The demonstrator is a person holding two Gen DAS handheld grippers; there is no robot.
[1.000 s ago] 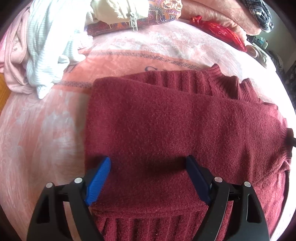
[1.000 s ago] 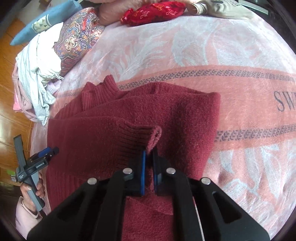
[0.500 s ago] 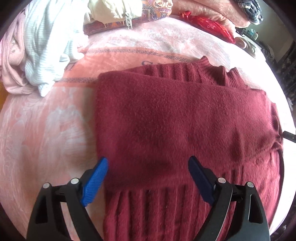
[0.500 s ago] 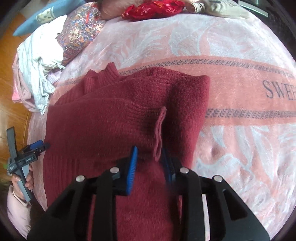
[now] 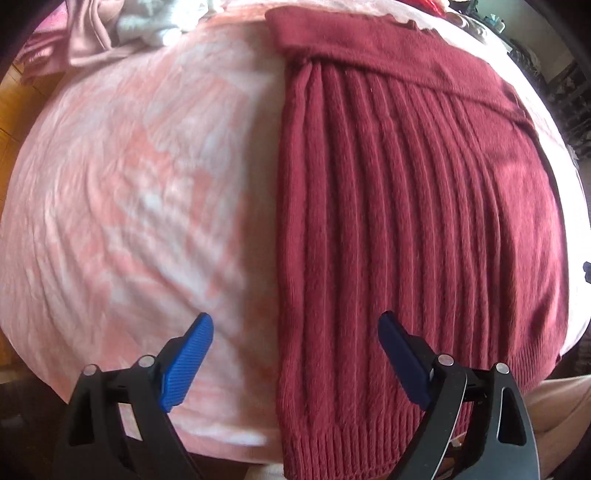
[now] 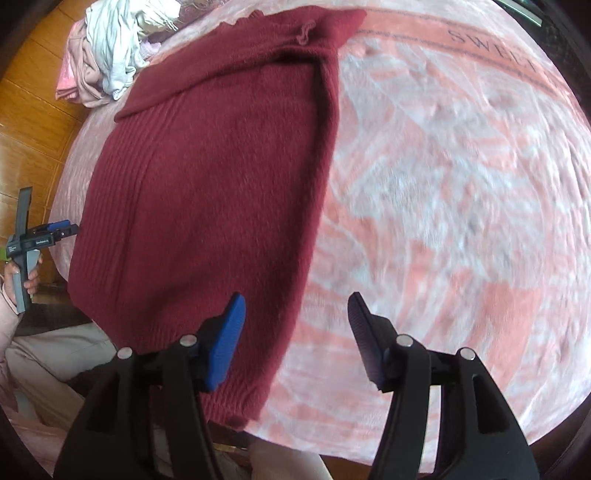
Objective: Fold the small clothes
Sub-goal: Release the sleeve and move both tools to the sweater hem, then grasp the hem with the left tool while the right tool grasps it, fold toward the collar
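The maroon knit sweater (image 5: 413, 206) lies flat on the bed, on a pink blanket (image 5: 140, 177) with pale swirls, and I read it as folded into a long narrow panel. Its long axis runs from the near edge of the bed, where the ribbed hem (image 5: 354, 439) sits almost at the lip, away toward the far side; my right wrist camera shows the same panel (image 6: 207, 192) leaning slightly to the right as it goes away from me. At the far end a band of plain knit is folded across the ribbed body, and a small wavy cuff (image 6: 304, 31) rests on top of it near the far right corner. My left gripper (image 5: 295, 354) hovers over the sweater's left long edge near the hem, jaws spread wide with nothing between them: one blue pad (image 5: 186, 363) is over bare blanket, the other over the ribbing. My right gripper (image 6: 295, 339) is likewise spread and empty, straddling the sweater's right long edge near the hem, its left pad (image 6: 225, 343) over the knit and the right one over blanket. Whether either touches the cloth I cannot tell. A heap of pale clothes (image 6: 110, 48) sits at the far left corner of the bed, beside the sweater's far end, with wooden floor (image 6: 33, 122) beyond.
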